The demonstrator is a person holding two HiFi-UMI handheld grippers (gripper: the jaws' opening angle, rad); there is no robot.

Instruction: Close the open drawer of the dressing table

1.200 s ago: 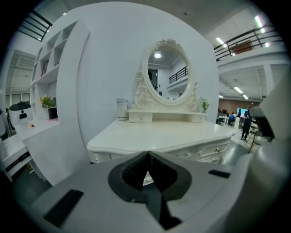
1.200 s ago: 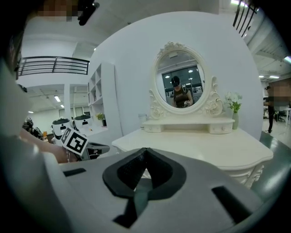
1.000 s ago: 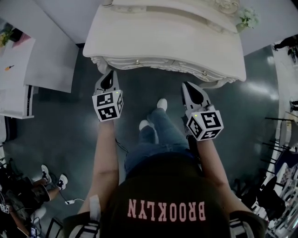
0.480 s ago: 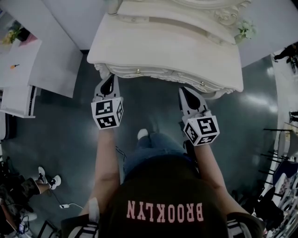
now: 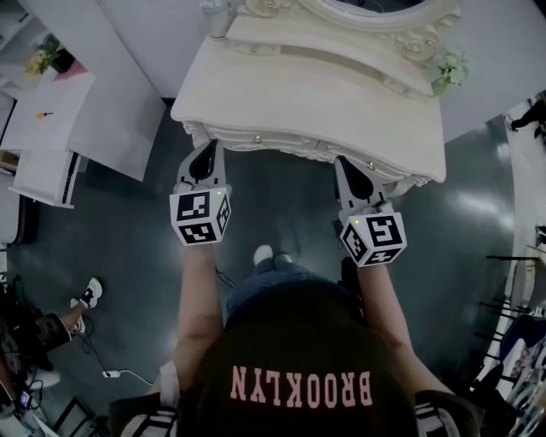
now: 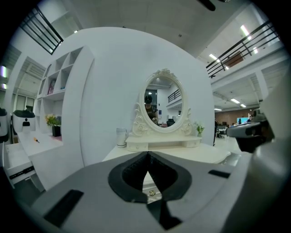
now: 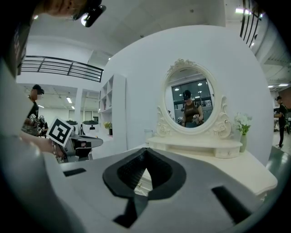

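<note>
The cream dressing table [image 5: 324, 94] with its oval mirror [image 5: 375, 7] stands ahead of me. Its carved front carries small knobs [image 5: 257, 139], and I see no drawer jutting out from it. My left gripper [image 5: 207, 147] is shut and empty, its tip just short of the front's left end. My right gripper [image 5: 343, 162] is also shut and empty, close below the right knob [image 5: 370, 165]. In the left gripper view the gripper [image 6: 147, 154] points at the table edge, with a knob [image 6: 151, 193] showing under the pads. The right gripper [image 7: 145, 150] faces the mirror [image 7: 191, 102].
A white partition wall [image 5: 128, 77] and a white desk [image 5: 51, 128] stand to the left. A flower vase [image 5: 452, 67] sits on the table's right end, a cup [image 6: 121, 136] on its left. My feet [image 5: 271, 254] are on the dark floor; a cable [image 5: 119, 373] lies at the lower left.
Both grippers have risen and moved closer to the table's front edge, still shut. The view has tilted up, bringing the mirror into sight, and my feet have drawn back.
</note>
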